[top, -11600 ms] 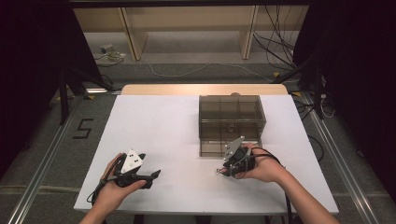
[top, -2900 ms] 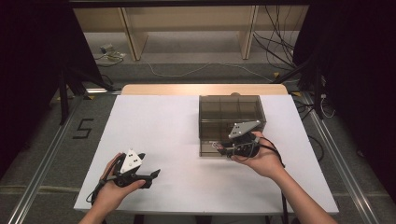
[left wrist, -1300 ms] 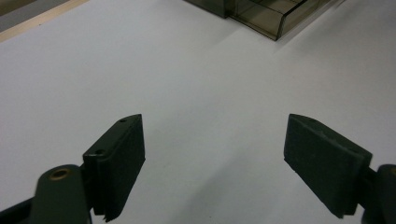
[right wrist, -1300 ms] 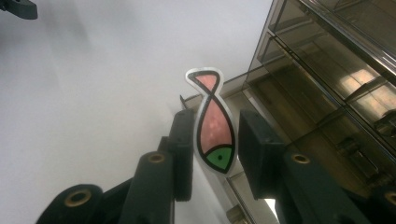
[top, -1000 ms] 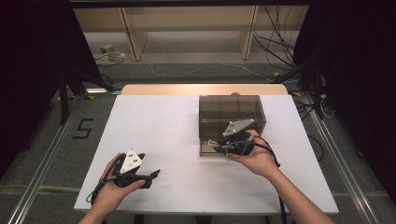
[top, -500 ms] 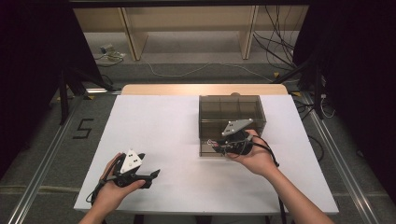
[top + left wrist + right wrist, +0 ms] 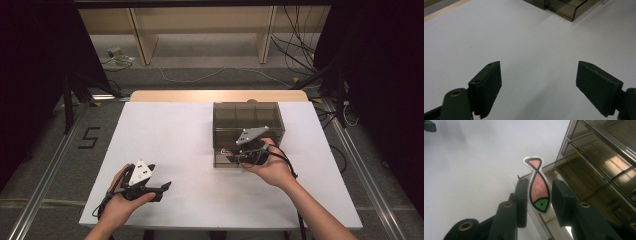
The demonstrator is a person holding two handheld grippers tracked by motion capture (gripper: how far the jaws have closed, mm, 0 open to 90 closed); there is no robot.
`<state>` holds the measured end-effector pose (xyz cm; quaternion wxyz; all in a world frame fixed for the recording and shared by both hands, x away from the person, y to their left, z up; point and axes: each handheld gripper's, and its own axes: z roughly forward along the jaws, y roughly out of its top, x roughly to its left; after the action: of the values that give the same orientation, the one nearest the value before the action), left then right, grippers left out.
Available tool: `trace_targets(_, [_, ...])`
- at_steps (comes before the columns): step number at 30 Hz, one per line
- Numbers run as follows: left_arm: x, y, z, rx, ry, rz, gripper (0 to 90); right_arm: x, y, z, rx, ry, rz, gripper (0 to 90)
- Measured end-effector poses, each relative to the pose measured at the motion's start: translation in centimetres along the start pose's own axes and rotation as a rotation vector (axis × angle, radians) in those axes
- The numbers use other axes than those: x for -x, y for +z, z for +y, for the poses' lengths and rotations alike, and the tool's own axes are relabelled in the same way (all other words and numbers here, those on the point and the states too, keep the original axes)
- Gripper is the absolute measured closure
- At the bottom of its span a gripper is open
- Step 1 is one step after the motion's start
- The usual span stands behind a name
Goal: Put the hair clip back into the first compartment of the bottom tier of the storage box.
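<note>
Flat fish-shaped cutout [image 7: 538, 185], pink body, green head, black outline, white border: standing between the jaws of the right gripper [image 7: 539, 195], tail pointing away from the gripper, green head nearest it. Leaning against the left pad; whether the right pad is pressing on it cannot be told, a narrow gap appearing there. Hovering just at the near-left corner of the smoked transparent plastic drawer cabinet [image 7: 248, 116].

Right gripper [image 7: 229, 156]: being held by the right hand [image 7: 272, 167] against the cabinet's near face, jaws pointing left, narrowed around the cutout.

Cabinet: sitting on the right half of the white table [image 7: 170, 135], well toward the far edge; open drawer compartments showing in the right gripper view.

Left gripper [image 7: 166, 185]: resting in the left hand [image 7: 120, 202] at the near-left of the table, well apart from the cabinet, pads [image 7: 488, 85] spread wide, gripping nothing, bare tabletop lying between them.
</note>
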<state>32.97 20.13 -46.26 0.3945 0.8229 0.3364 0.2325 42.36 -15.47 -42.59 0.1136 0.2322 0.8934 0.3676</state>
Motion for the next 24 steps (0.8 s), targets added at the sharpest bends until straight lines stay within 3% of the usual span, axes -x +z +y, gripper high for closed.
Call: trace_targets(24, [0.0,0.01,0.0,0.002,-0.002,0.0,20.5,0.27,0.69,0.27,-0.008,0.004,0.0,67.5])
